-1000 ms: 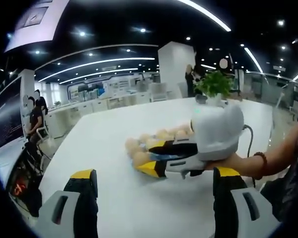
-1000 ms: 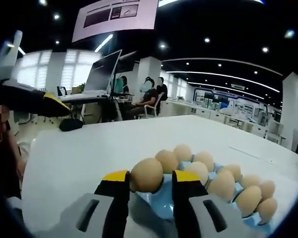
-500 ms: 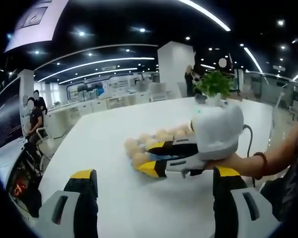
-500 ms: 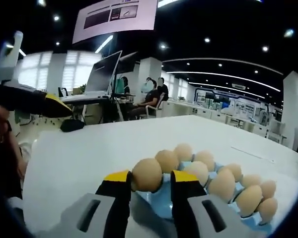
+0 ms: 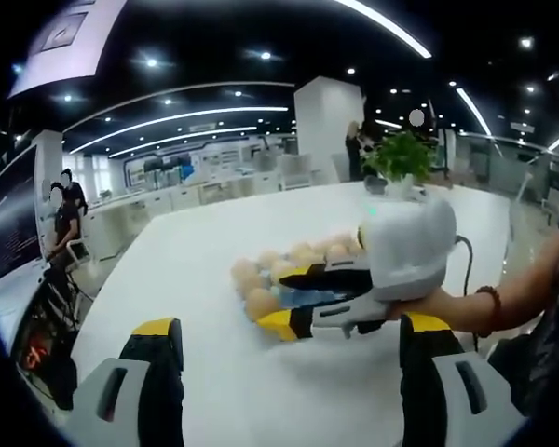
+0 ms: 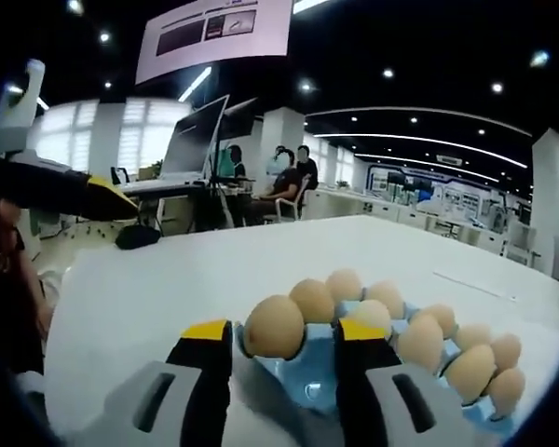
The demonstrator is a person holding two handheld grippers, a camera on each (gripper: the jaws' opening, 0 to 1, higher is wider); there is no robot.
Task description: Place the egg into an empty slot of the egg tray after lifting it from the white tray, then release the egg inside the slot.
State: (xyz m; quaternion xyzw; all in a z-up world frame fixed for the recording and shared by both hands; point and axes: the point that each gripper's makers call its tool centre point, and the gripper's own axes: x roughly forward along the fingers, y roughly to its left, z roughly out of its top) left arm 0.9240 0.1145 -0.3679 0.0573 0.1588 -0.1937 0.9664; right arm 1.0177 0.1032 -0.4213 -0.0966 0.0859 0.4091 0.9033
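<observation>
Between the yellow-tipped jaws of the right gripper (image 6: 282, 337), the smooth tan egg (image 6: 274, 326) sits in the near corner slot of the pale blue plastic egg tray (image 6: 309, 380). The jaws stand apart, with a sliver of gap on each side of the shell, so the release looks done or nearly so. Beyond it, the other slots hold more tan eggs (image 6: 429, 340) in rows running away to the right.

The step in hand is the letting-go. What remains, by my reading, is a straight withdrawal up and back, without brushing the shell or the neighbouring eggs.

Half a second ago those jaws pressed close against the egg; now they have spread.

Well ahead of the left gripper (image 5: 289, 340), whose jaws are wide apart and hold nothing over the white tabletop (image 5: 205, 261), the right gripper's jaws reach in from the right to the tray.
</observation>
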